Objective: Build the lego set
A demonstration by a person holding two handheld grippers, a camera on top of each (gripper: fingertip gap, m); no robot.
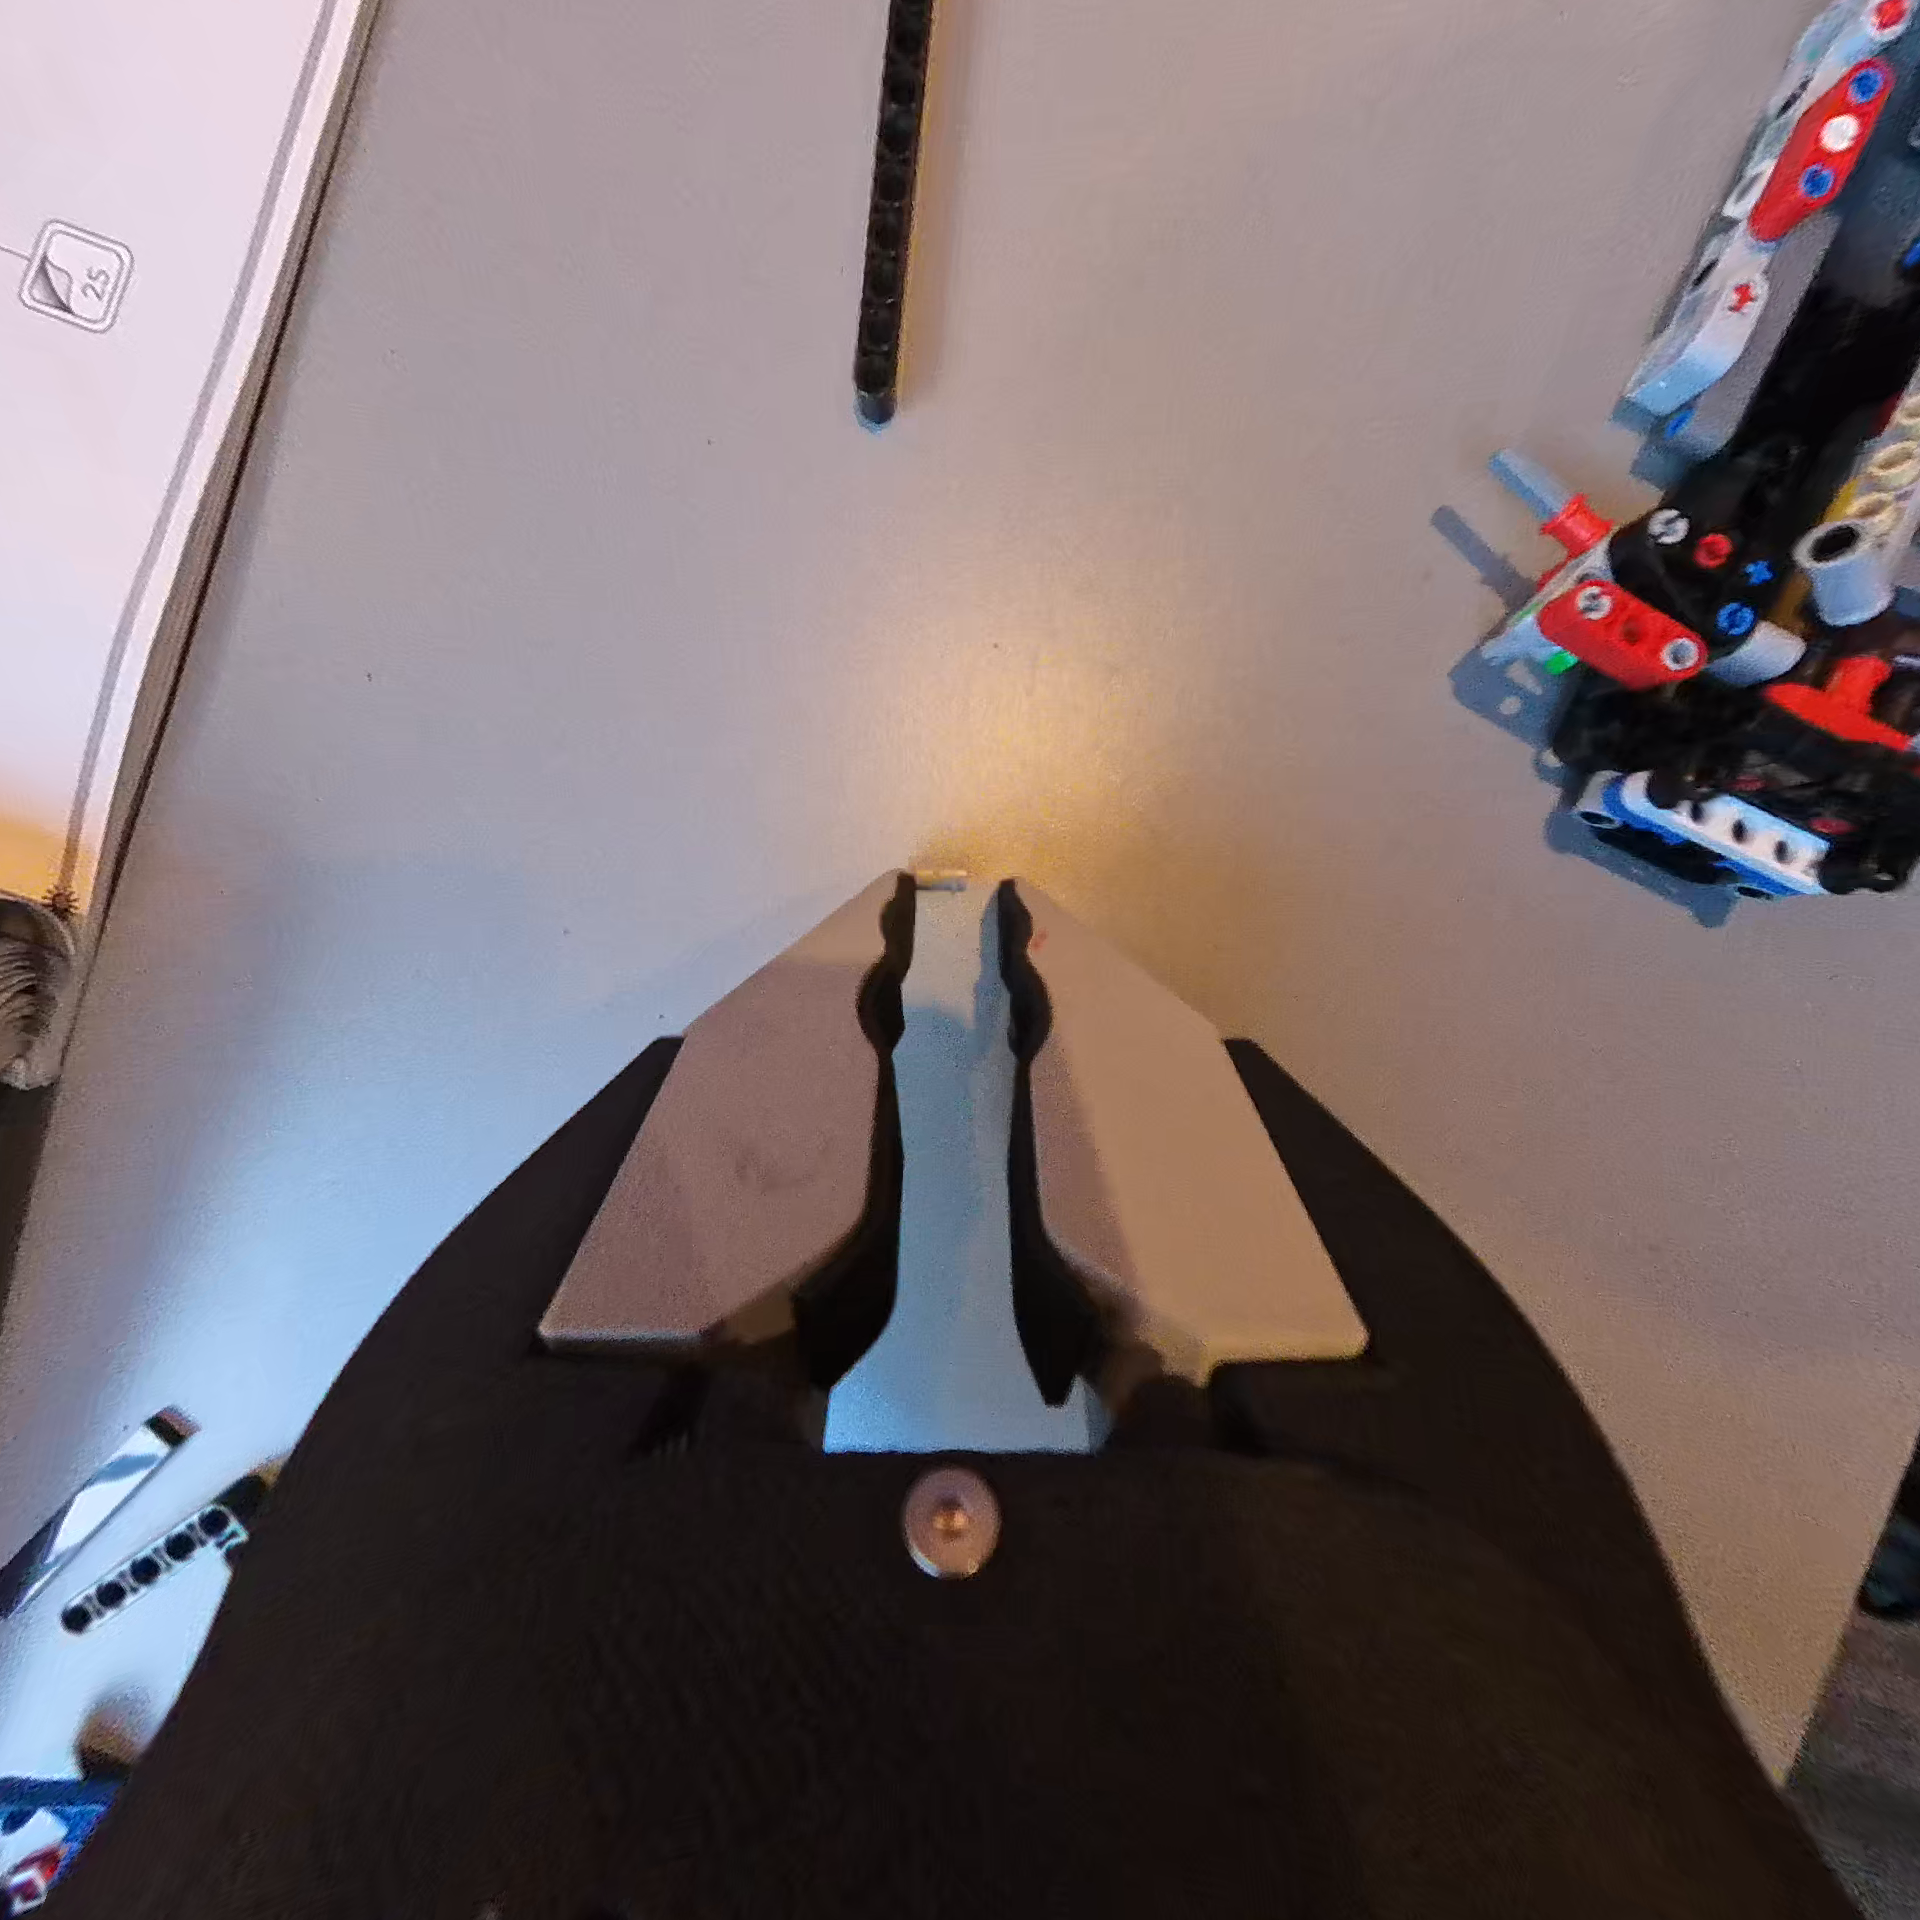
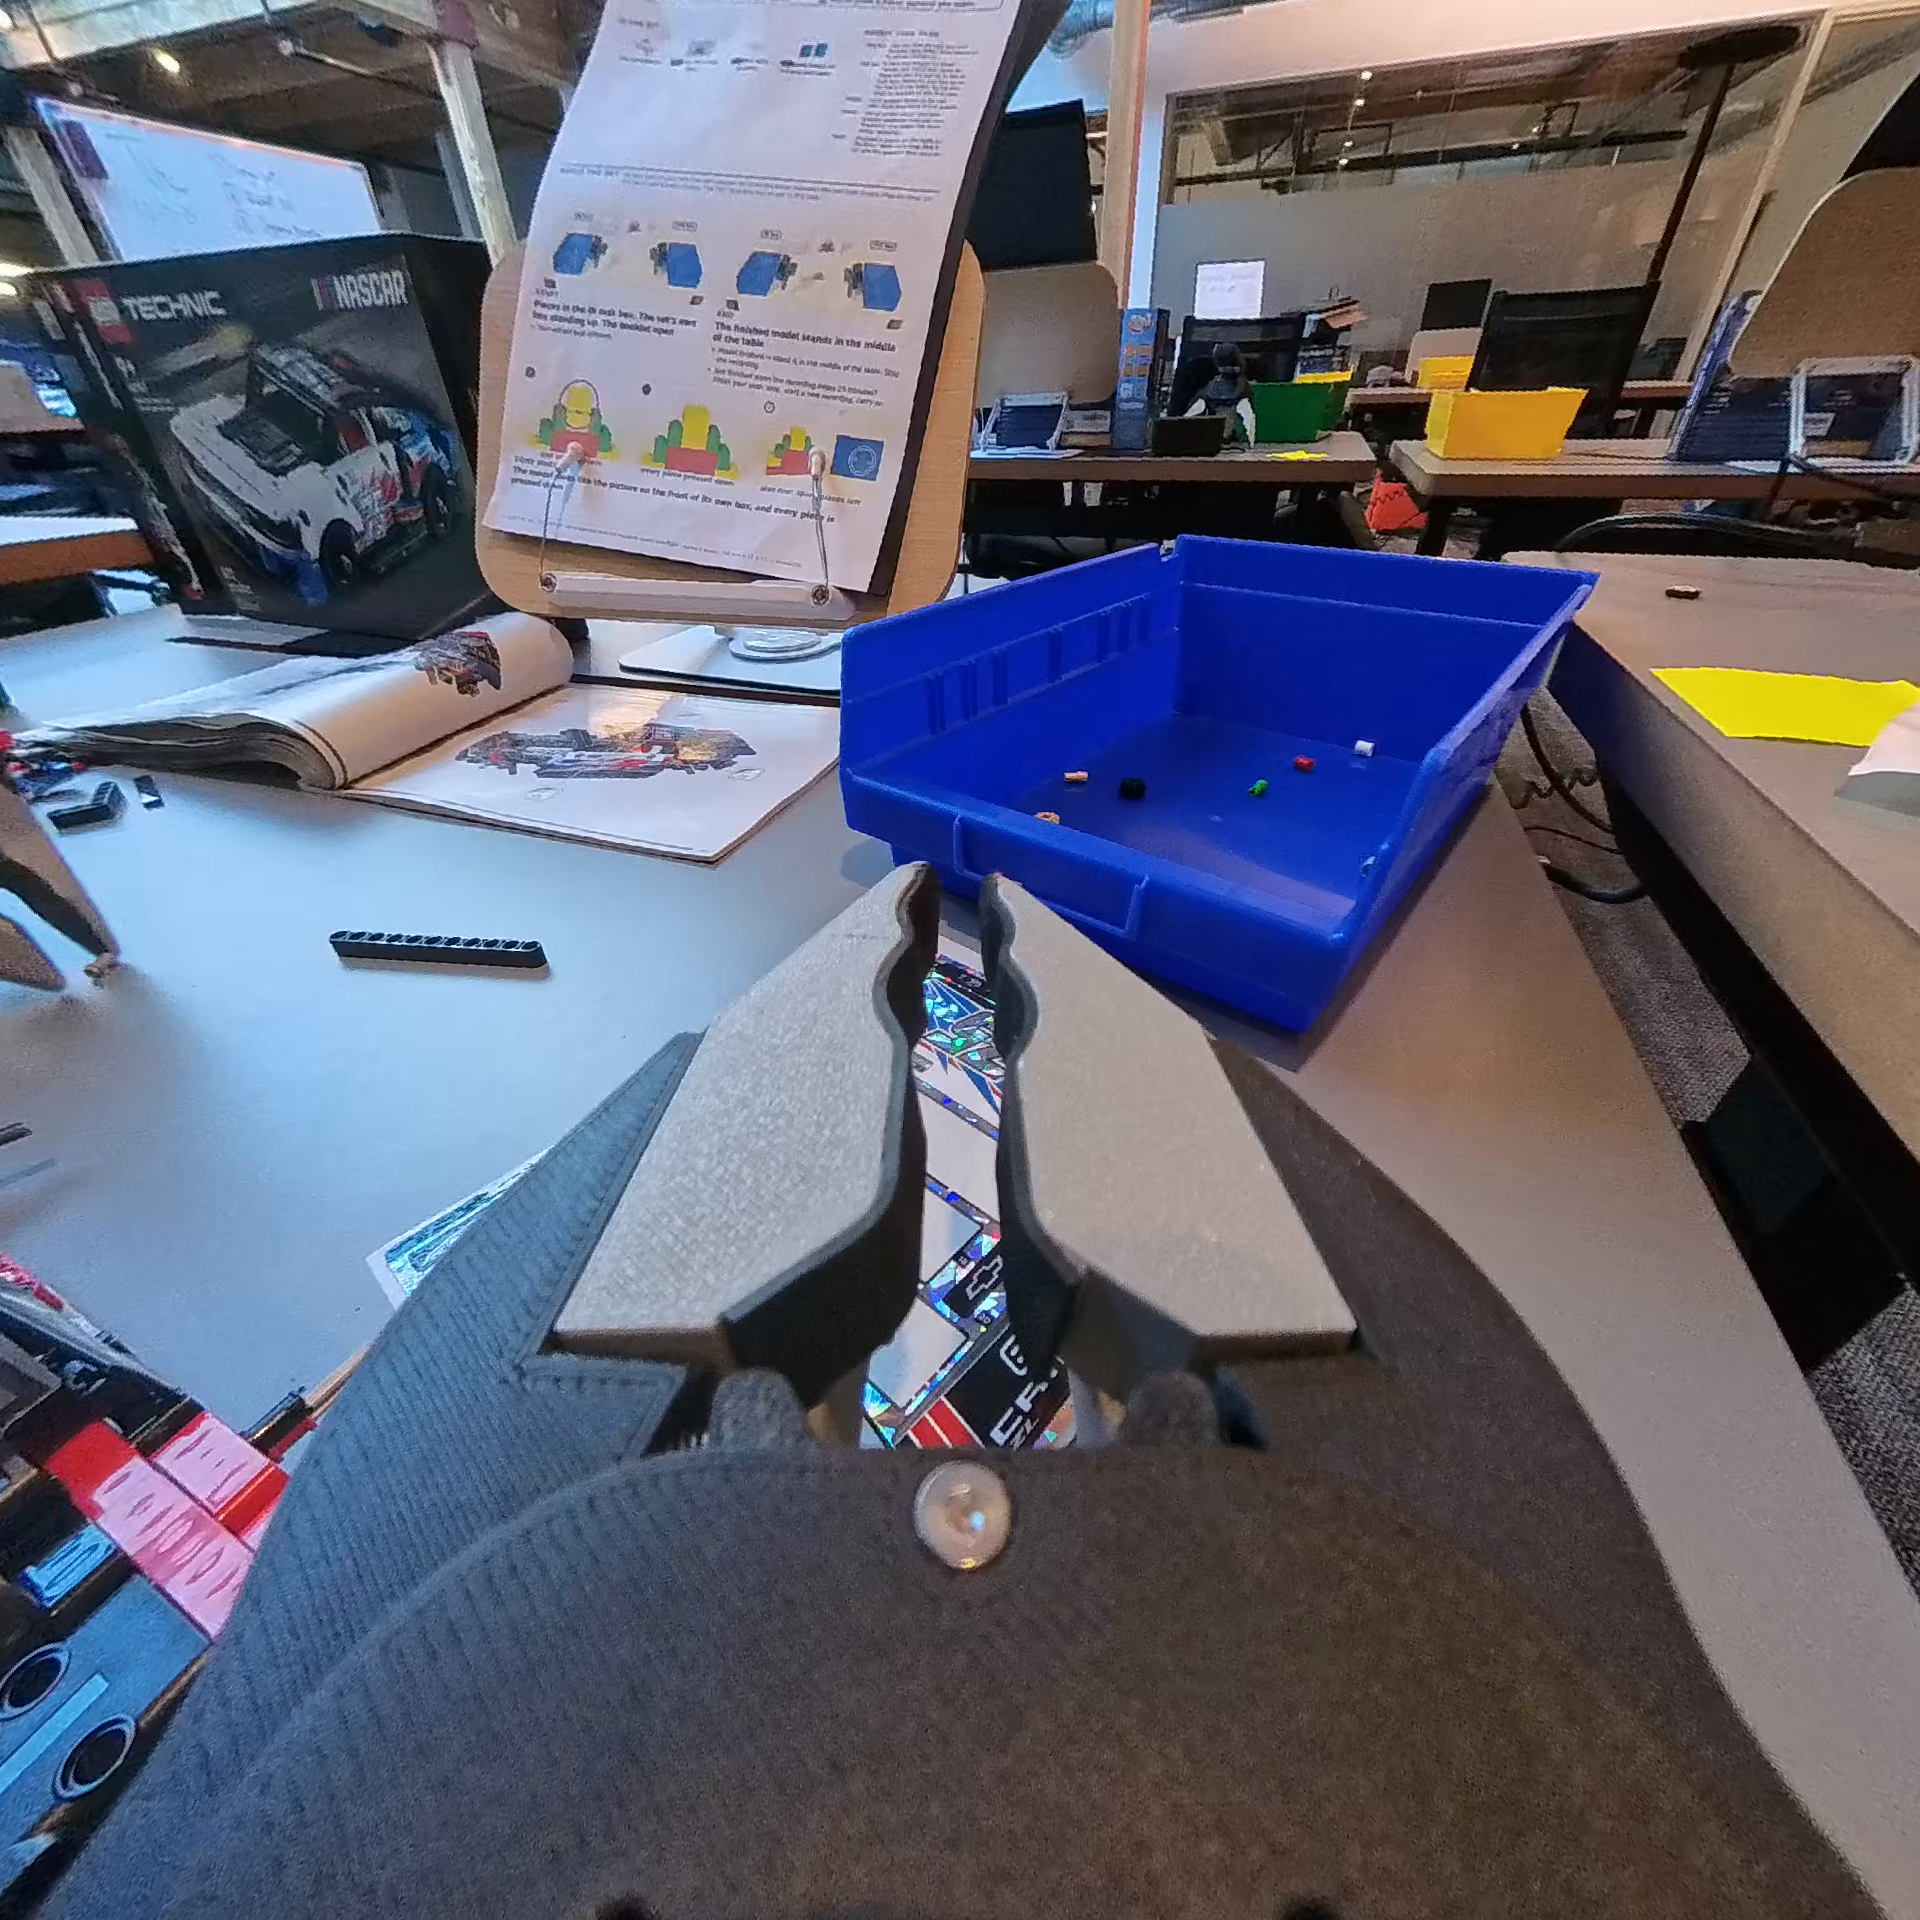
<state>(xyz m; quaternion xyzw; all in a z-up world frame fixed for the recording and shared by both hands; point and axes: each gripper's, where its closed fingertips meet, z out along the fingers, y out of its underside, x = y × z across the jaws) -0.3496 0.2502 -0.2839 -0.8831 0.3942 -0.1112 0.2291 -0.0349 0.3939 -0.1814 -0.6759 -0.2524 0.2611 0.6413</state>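
Note:
My left gripper [image 1: 956, 883] points down at the grey table [image 1: 623, 727], its jaws nearly closed on a small tan pin [image 1: 940, 880] at the tips. A long black beam [image 1: 891, 208] lies ahead of it, and the partly built car model [image 1: 1766, 582] stands to its right. In the right wrist view my right gripper [image 2: 958, 883] is shut and empty, hovering over a shiny sticker sheet [image 2: 961, 1049]. The black beam [image 2: 436, 948] lies to its left, and the model [image 2: 114, 1538] shows at the bottom left. The left gripper [image 2: 99, 966] shows at the far left.
A blue bin [image 2: 1039, 665] holding a few tiny pieces sits just beyond the right gripper. The open instruction booklet [image 2: 468, 727], the set's box [image 2: 281, 436] and a stand with a printed sheet [image 2: 727, 312] are behind. Loose beams [image 1: 145, 1558] lie near the left gripper's base. To the model [image 2: 114, 1538]: right tips about 15 cm, left tips about 30 cm.

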